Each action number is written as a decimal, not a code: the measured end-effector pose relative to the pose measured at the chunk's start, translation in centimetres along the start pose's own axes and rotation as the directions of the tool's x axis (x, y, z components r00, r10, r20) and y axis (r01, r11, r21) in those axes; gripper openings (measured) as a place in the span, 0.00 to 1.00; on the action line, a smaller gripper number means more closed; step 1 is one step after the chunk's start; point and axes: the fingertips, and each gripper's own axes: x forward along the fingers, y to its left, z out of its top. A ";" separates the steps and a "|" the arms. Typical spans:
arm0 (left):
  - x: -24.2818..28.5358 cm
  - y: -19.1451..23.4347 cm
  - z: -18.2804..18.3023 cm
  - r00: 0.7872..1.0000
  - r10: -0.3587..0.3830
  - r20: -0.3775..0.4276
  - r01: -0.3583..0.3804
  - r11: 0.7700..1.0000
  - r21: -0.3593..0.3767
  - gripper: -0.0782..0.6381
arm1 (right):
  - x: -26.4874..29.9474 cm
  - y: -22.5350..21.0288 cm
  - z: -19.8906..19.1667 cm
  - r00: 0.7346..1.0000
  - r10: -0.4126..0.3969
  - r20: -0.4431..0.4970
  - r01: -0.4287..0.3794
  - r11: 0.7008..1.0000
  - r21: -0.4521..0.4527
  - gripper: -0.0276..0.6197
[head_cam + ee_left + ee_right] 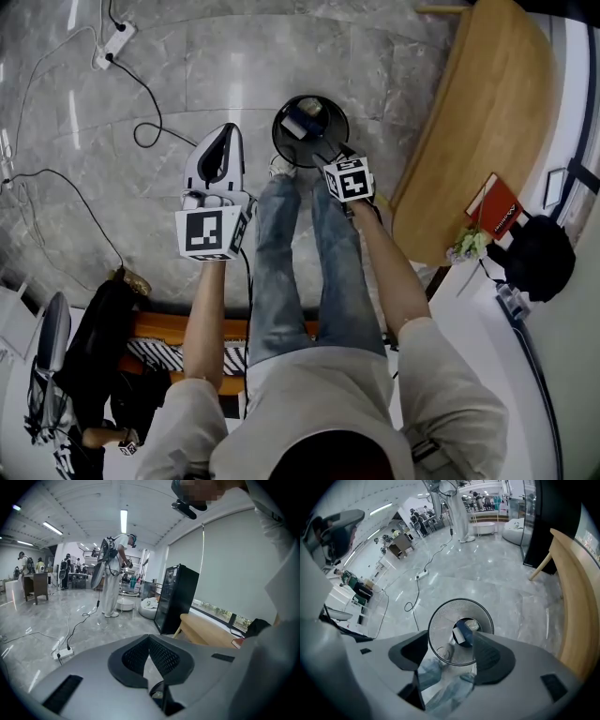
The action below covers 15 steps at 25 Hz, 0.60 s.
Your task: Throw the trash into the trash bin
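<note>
The person stands over a black mesh trash bin (278, 141) on the grey marble floor (216, 75), jeans-clad legs just short of it. The right hand-held gripper (450, 656) hangs above the bin's mouth and points steeply down into it. Its jaws stand wide apart with nothing between the pads; through the gap I see only the bin and the person's knees. At the bottom of the bin lies a blue-and-white packet (462, 632), with something pale beside it that I can't identify.

The left hand-held gripper (149, 641) is held off to the side, well clear of the bin, angled out across the room. Its dark pads meet at the tips and carry nothing.

From where things lie, I'd say the throw itself is done: the trash sits inside the bin and neither gripper has anything in it. I see no other litter on the floor near the bin, only a power strip (114, 39) and its cable farther off, and a wooden counter (478, 103) to the right. What's left seems to be just drawing the right gripper away.
</note>
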 end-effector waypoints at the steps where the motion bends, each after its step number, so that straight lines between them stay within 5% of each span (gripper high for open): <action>1: -0.1 -0.1 0.0 1.000 0.002 -0.001 -0.002 1.000 -0.002 0.13 | -0.3 -0.1 0.0 1.000 -0.001 0.008 0.001 1.000 -0.002 0.52; 6: 0.5 -0.8 -0.1 1.000 -0.008 -0.007 0.008 1.000 -0.003 0.13 | -1.5 -0.4 0.6 0.998 -0.011 0.062 0.011 1.000 0.002 0.44; 12: -0.1 -2.3 0.3 1.000 -0.012 0.001 0.012 1.000 0.013 0.13 | -2.9 -1.2 0.7 0.993 -0.045 0.110 0.043 0.999 0.013 0.14; 15: 0.3 -2.5 0.2 1.000 -0.016 -0.004 0.016 1.000 0.014 0.13 | -3.5 -1.5 1.0 0.990 -0.057 0.130 0.054 0.998 0.030 0.09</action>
